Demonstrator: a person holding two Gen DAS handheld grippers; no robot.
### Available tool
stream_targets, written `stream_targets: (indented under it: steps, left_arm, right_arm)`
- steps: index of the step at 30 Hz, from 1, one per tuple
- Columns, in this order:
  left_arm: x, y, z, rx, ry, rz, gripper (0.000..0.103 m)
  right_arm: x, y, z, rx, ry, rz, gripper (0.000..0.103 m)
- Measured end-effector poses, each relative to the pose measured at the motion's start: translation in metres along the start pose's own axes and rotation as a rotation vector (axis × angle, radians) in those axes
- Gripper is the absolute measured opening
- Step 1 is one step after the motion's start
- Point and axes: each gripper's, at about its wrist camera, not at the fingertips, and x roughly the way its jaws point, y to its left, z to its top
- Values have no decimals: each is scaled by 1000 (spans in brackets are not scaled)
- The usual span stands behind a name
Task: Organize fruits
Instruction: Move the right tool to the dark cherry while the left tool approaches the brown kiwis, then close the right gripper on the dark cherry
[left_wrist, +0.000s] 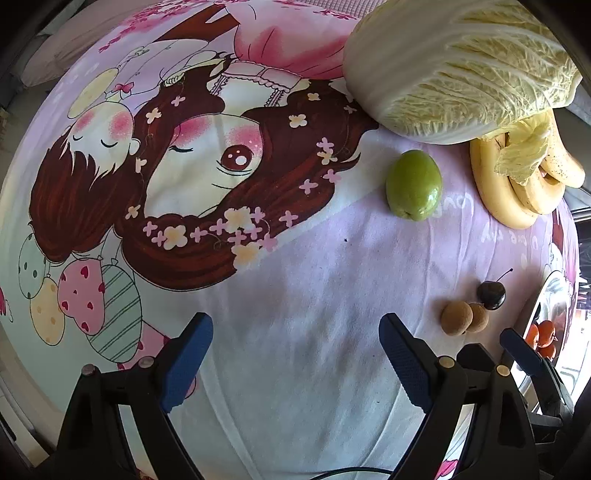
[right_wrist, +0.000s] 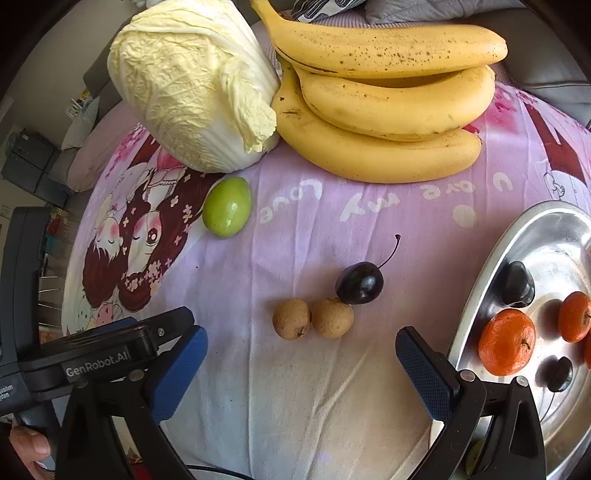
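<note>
Both pairs of fingers stand apart, empty. The two round brown longans (right_wrist: 313, 318) lie just ahead between the right gripper (right_wrist: 301, 363) fingers, side by side across them; the left gripper (left_wrist: 295, 354) is farther.

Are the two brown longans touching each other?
Touching. In the right wrist view the left longan and right longan press side by side with no cloth visible between them.
</note>
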Motion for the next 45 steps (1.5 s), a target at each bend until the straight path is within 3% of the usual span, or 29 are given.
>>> stream_targets:
  steps: [13, 21, 24, 34, 40, 45]
  left_arm:
    - [8, -29, -1, 3, 5, -110, 92]
    - [15, -31, 8, -3, -43, -123, 96]
    - [15, -31, 9, 0, -64, -106, 95]
    - [12, -33, 4, -52, -44, -199, 95]
    - [10, -34, 7, -49, -49, -215, 84]
    - [7, -41, 6, -28, -49, -217, 82]
  right_arm:
    - [-18, -17, 4, 29, -87, 25, 103]
    - [-24, -20, 4, 27, -147, 29, 99]
    - [-25, -22, 5, 27, -160, 2, 90]
    - [-11, -28, 11, 36, -139, -19, 60]
    - [1, -29, 13, 30, -122, -49, 46]
    - [7, -27, 14, 25, -112, -52, 39]
